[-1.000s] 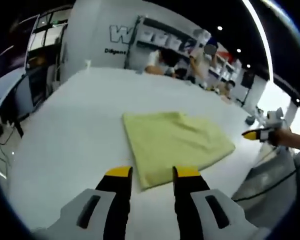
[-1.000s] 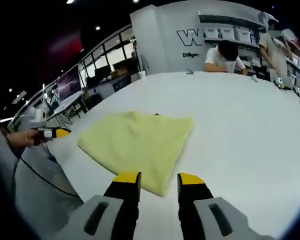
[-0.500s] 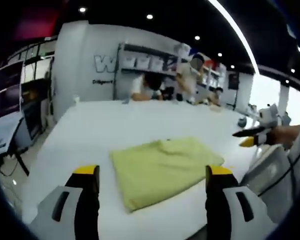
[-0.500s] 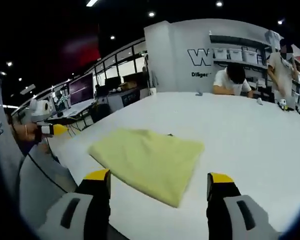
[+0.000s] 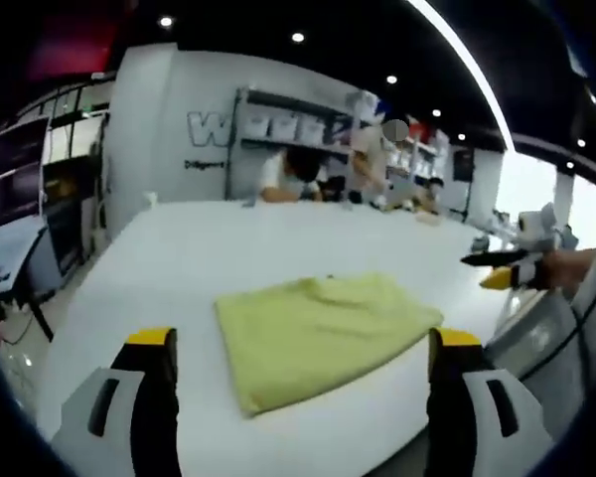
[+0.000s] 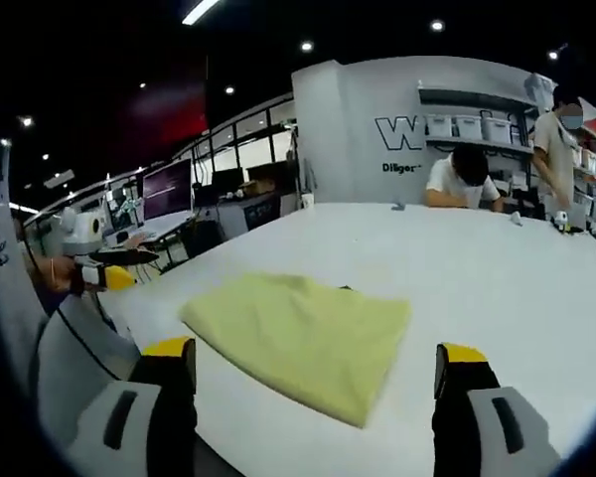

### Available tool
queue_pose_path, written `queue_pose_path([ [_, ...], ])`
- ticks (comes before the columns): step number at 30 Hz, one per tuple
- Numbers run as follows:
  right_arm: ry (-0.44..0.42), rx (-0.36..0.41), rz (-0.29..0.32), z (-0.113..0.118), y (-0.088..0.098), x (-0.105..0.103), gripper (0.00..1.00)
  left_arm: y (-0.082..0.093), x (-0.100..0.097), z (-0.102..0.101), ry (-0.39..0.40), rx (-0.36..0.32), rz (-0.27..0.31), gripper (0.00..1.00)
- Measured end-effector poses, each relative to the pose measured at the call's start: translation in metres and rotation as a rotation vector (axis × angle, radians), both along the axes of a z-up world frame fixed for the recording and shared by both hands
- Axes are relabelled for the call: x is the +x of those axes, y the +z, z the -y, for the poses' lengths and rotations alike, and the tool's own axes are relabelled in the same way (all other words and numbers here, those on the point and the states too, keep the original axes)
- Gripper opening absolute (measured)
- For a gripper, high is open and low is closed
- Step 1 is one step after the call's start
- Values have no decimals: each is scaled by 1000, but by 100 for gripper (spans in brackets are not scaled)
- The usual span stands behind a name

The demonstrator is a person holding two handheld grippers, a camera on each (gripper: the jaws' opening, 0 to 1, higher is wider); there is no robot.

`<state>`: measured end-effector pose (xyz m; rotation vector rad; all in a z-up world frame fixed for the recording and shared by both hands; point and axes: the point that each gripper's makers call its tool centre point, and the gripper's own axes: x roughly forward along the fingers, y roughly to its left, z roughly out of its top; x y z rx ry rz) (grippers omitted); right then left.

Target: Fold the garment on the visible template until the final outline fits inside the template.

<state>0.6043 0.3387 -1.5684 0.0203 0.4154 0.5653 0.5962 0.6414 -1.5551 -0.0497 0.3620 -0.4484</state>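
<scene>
We cannot make out any template under the folded pale yellow cloth garment [image 5: 318,330] [image 6: 300,336], lying flat on the white surface [image 5: 199,248]. Both claws, left claw [image 5: 303,363] and right claw [image 6: 316,373], gape wide, released.

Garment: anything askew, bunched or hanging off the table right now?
Nothing stands out. The garment lies folded into a flat, roughly square yellow stack, wholly on the white table, with a small ridge near its far edge. No template outline can be made out under it. Both grippers are open and clear of it.
</scene>
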Motion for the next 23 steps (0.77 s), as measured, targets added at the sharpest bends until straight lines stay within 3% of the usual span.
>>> queue_pose_path([
  [1, 20, 4, -38, -3, -4, -4, 99, -2, 0, 1, -2, -2, -9, 99],
  [5, 36, 2, -31, -8, -2, -6, 96, -3, -2, 3, -6, 6, -15, 99],
  [10, 22, -17, -57, -4, -13, -3, 95, -7, -1, 3, -9, 8, -21, 99],
  [23, 19, 3, -72, -7, -13, -5, 90, -13, -4, 8, -21, 25, -56, 96],
])
